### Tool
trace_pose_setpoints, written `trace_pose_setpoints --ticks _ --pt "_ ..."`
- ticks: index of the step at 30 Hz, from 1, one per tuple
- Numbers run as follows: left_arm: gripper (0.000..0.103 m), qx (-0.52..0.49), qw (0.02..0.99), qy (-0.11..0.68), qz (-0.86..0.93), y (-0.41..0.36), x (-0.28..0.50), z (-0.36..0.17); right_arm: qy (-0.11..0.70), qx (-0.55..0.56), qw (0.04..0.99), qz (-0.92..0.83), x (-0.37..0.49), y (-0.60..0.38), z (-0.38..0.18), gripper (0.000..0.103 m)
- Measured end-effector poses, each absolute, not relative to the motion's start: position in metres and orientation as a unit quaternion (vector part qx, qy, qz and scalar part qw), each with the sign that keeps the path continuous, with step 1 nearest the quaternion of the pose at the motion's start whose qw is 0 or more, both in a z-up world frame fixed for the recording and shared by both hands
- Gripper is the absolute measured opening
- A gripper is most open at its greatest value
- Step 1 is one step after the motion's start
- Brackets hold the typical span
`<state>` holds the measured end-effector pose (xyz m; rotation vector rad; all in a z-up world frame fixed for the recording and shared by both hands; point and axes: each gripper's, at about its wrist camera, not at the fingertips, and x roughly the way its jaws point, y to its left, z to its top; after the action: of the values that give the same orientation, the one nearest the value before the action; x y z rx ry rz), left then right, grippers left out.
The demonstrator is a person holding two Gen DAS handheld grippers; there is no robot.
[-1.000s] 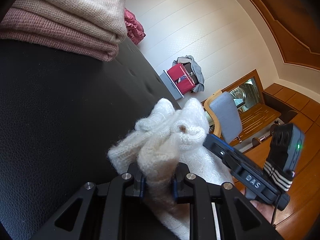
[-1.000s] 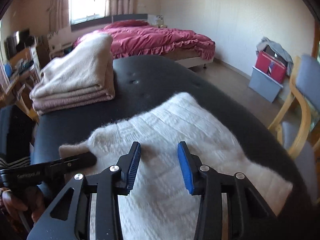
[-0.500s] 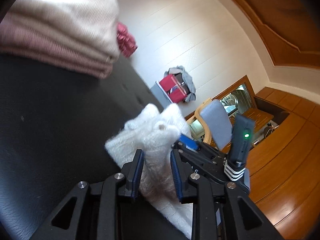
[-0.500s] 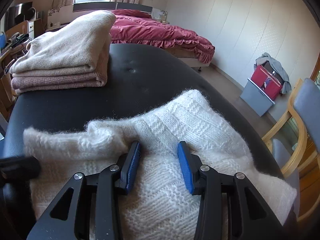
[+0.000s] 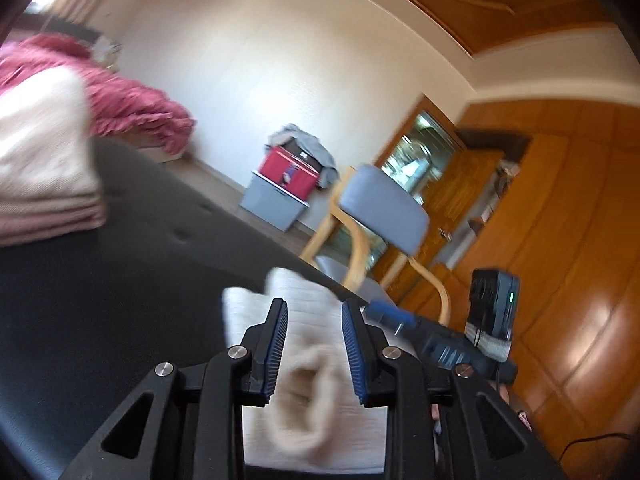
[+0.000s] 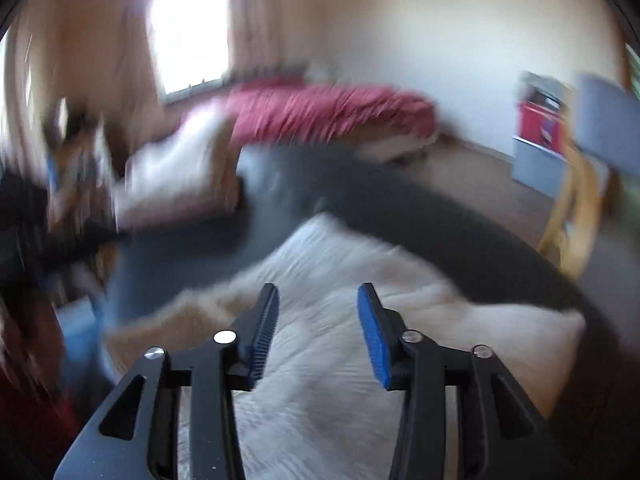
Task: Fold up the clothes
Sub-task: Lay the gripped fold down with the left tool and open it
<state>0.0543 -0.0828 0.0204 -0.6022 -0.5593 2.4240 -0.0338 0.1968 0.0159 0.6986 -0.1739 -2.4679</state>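
Left claw [image 5: 313, 322] and right claw [image 6: 318, 307] both spread.

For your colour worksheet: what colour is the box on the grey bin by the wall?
Red box, clearest in the left wrist view.

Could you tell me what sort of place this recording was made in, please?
Most likely a bedroom in a home. A bed with a red ruffled cover stands by the wall, a wooden chair with a grey seat sits nearby, and folded knitwear is stacked on a dark padded surface.
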Motion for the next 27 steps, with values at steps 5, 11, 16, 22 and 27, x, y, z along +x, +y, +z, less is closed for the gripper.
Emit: trace_pose_setpoints --ticks 5,11,16,22,27 --pt "0.036 -0.255 0.285 0.001 0.924 0.026 0.039 0.046 -0.261 0.199 0.21 -0.921 -0.033 0.305 0.001 0.092" --pt "0.033 -0.331 0.198 0.137 0.912 0.072 -0.026 0.002 -0.301 0.218 0.18 -0.911 -0.037 0.324 -0.012 0.075" --pt "0.035 -0.367 0.134 0.08 0.917 0.017 -0.067 -0.028 -0.214 0.223 0.168 -0.936 -0.031 0.294 0.002 0.036" --pt "0.044 -0.367 0.158 -0.016 0.916 -0.027 -0.066 -0.047 -0.14 0.26 0.206 -0.933 -0.03 0.248 0.001 0.034" --pt "0.059 -0.391 0.178 -0.107 0.896 -0.057 -0.072 -0.062 -0.069 0.363 0.194 -0.909 -0.055 0.209 -0.035 0.035"
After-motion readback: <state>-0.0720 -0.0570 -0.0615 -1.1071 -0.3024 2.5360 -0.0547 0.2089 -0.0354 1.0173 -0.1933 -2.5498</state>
